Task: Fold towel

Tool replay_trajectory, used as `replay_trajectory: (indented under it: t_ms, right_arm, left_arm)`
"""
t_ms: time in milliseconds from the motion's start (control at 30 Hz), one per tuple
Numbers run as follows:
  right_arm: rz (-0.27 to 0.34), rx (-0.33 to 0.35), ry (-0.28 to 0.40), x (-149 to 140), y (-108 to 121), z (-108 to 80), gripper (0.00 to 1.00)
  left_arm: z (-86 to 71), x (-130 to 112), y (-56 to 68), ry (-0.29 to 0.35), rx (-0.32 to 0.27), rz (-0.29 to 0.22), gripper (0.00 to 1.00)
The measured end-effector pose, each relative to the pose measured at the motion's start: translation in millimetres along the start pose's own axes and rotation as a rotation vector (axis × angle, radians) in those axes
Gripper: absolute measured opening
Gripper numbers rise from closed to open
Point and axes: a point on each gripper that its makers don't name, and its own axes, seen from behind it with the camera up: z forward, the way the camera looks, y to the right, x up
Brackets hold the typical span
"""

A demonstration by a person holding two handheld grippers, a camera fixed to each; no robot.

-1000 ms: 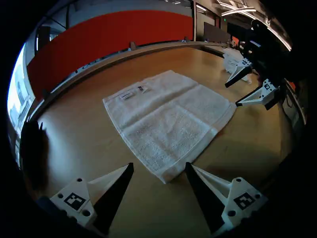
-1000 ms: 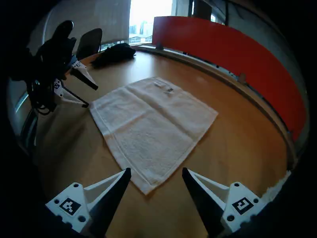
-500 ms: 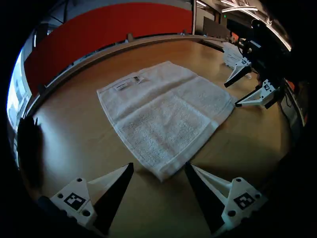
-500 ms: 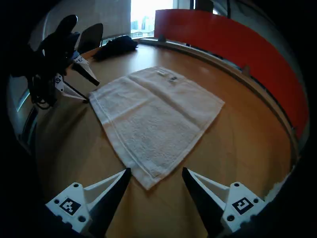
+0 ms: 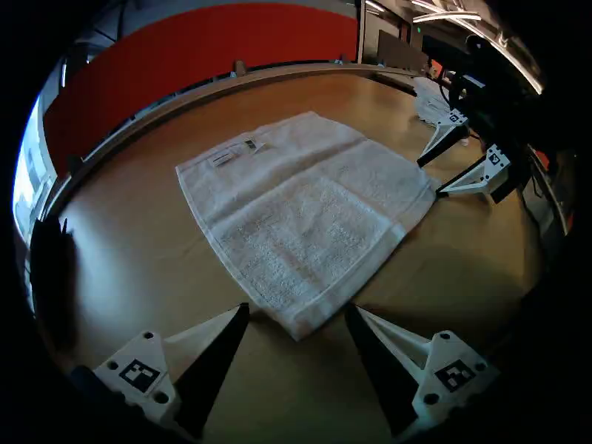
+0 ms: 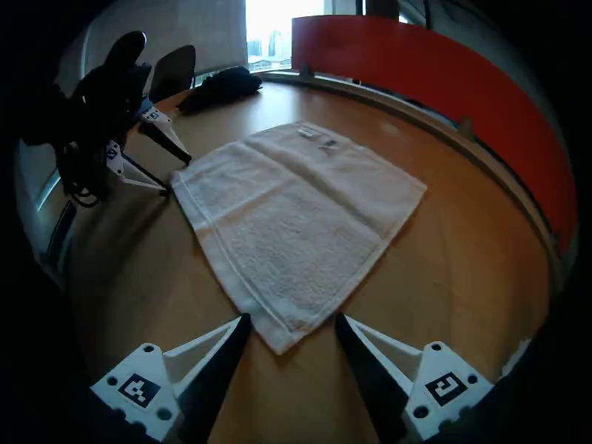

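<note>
A white towel [image 5: 307,214] lies flat on the wooden table [image 5: 140,244], with small labels near its far edge. One near corner of the towel points between the fingers of my left gripper [image 5: 296,325], which stands open just in front of it. In the right gripper view, the towel [image 6: 296,214] has another corner lying between the fingers of my right gripper [image 6: 292,329], also open. The left gripper view has the right gripper [image 5: 436,177] far off at the towel's right corner. In the right gripper view the left gripper [image 6: 177,174] sits at the towel's left corner.
A red partition [image 5: 200,52] runs along the table's far edge. A dark bundle [image 6: 222,85] and a chair [image 6: 174,70] sit at the table's far end by a window. A white crumpled thing [image 5: 433,103] lies at the far right of the left gripper view.
Both grippers have moved closer to their towel corners, and the corners now lie between the fingertips. The right gripper's fingers have narrowed slightly.
</note>
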Motion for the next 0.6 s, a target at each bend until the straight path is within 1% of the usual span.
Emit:
replay_trajectory:
  t_ms: [100, 167, 233, 300, 333, 433, 500, 567, 600]
  right_arm:
    - [0.007, -0.004, 0.0, -0.3, 1.2, 0.6, 0.72]
    - [0.014, -0.007, 0.0, -0.5, 2.1, 0.9, 0.67]
    - [0.019, -0.009, -0.001, -0.5, 3.0, 1.2, 0.63]
    - [0.023, -0.01, -0.002, -0.5, 3.6, 1.4, 0.58]
    - [0.024, -0.009, -0.003, -0.5, 3.5, 1.5, 0.56]
    - [0.024, -0.002, -0.006, -1.0, 2.8, 1.3, 0.43]
    - [0.025, 0.003, -0.008, -1.5, 1.9, 1.2, 0.33]
    - [0.029, 0.008, -0.01, -1.7, 0.9, 1.2, 0.26]
    - [0.031, 0.011, -0.01, -1.8, -0.2, 1.1, 0.23]
  left_arm:
    - [-0.1, 0.3, 0.9, -0.004, 0.002, -0.003, 0.92]
    - [-0.2, 0.4, 1.8, -0.005, 0.001, -0.003, 0.87]
    - [0.0, 0.6, 3.2, -0.009, -0.001, -0.001, 0.79]
    - [0.4, 1.0, 5.1, -0.013, -0.003, 0.002, 0.75]
    - [0.8, 1.2, 6.4, -0.014, -0.005, 0.005, 0.71]
    - [2.1, 2.0, 9.9, -0.019, -0.009, 0.01, 0.57]
    - [2.8, 2.5, 11.8, -0.021, -0.009, 0.01, 0.52]
    - [3.2, 2.6, 13.1, -0.023, -0.008, 0.008, 0.46]
    - [3.3, 2.8, 13.0, -0.024, -0.004, 0.004, 0.38]
